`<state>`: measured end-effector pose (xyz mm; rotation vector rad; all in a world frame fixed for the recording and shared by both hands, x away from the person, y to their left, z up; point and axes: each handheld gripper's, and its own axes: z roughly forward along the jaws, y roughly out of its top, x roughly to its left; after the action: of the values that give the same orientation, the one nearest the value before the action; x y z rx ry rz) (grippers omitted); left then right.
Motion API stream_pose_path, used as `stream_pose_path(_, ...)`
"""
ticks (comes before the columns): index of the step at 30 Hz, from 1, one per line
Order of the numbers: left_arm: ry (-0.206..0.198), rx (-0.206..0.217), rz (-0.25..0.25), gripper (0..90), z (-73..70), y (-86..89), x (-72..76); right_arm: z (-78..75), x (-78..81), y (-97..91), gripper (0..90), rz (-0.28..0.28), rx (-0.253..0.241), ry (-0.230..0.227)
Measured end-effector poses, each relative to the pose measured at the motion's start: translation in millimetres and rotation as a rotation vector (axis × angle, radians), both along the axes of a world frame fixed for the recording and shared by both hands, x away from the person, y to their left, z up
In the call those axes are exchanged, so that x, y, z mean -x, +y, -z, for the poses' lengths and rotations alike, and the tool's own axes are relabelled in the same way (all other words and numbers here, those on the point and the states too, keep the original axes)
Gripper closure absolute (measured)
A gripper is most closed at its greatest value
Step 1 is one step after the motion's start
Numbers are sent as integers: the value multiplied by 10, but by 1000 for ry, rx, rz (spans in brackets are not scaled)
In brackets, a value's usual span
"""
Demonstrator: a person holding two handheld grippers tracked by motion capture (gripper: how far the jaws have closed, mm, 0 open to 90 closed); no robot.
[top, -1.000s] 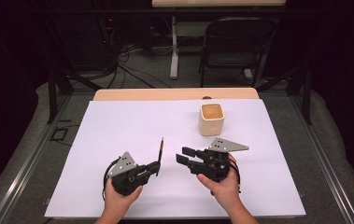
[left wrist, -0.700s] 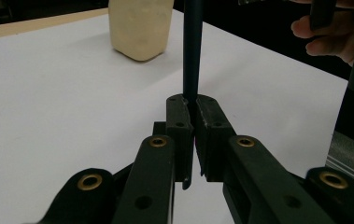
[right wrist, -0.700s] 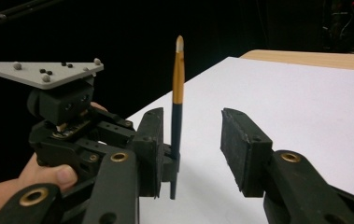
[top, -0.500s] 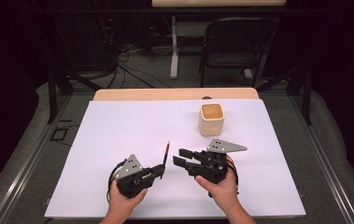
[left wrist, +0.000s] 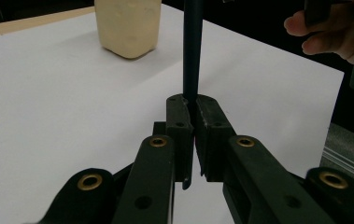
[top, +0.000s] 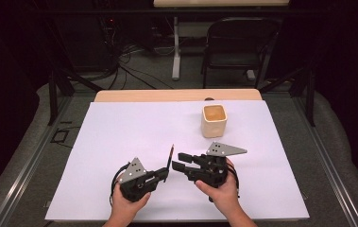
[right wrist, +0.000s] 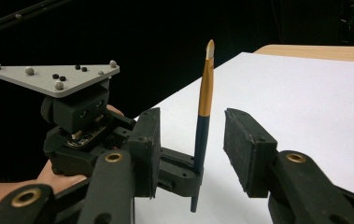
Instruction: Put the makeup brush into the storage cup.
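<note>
High view: left claw (top: pixel 164 174) clamps brush (top: pixel 170 158); right claw (top: pixel 180 161) apart, opening, straddling brush.

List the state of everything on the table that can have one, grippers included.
Left gripper: shut on the brush, holding it upright.
Right gripper: open, jaws just been opening, the brush between them but not pressed.
Brush: upright, tip up, gripped low on its dark handle.
Cup: upright on the white sheet, nothing sticking out of it.

Left gripper (top: pixel 165 174) is clamped closed; right gripper (top: pixel 178 162), jaws just widening, faces it.
</note>
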<state>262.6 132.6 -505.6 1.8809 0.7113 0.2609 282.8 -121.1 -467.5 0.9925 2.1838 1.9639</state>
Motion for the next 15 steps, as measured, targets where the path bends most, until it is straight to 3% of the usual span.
stream_pose_path(15,1,-2,23,843,21,-88,31,22,-31,-39,594,23,-44,22)
